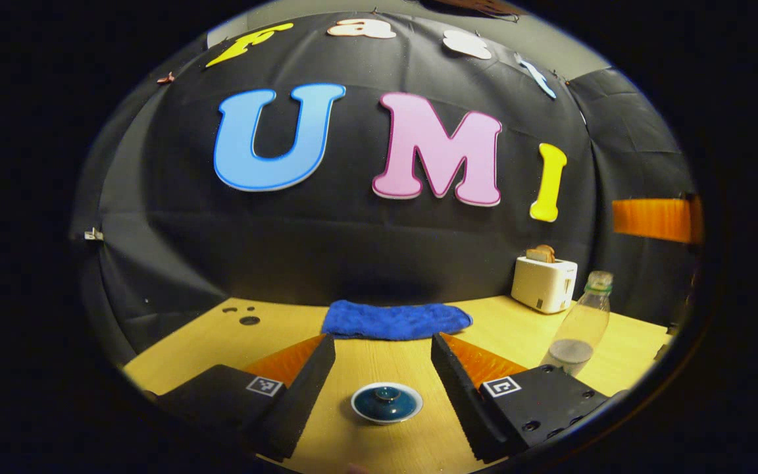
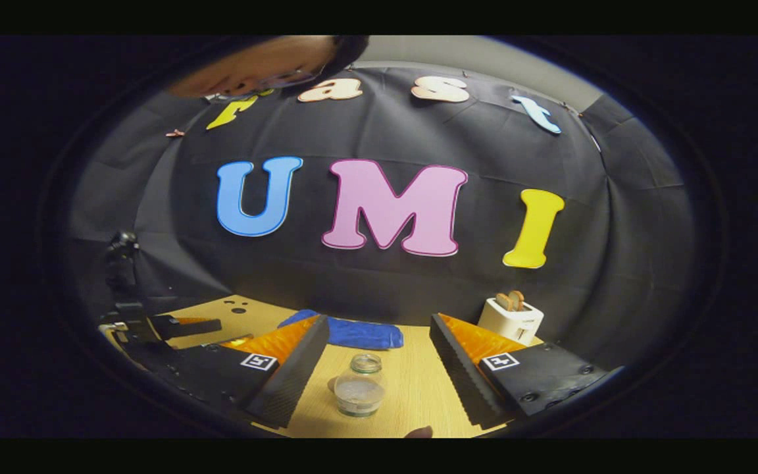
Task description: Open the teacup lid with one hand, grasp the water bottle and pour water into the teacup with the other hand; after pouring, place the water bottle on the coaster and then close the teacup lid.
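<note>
The left gripper [image 1: 382, 388] hangs wide open, empty, over the lidded teacup [image 1: 387, 403] mid-table, while the right gripper [image 2: 379, 378], equally spread and empty, frames the water bottle [image 2: 360, 386] with bare table [image 2: 412, 388] around.

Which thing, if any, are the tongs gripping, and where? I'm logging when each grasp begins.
Nothing is held. The left tongs stand open around the lidded teacup; the right tongs stand open around the water bottle.

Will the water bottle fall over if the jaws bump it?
Probably it tips easily near the top: the water bottle is tall and narrow, with no cap visible. The little water sitting at the bottom may steady it slightly. Its smooth clear wall looks slippery. The right gripper has its jaws wide around it.
</note>
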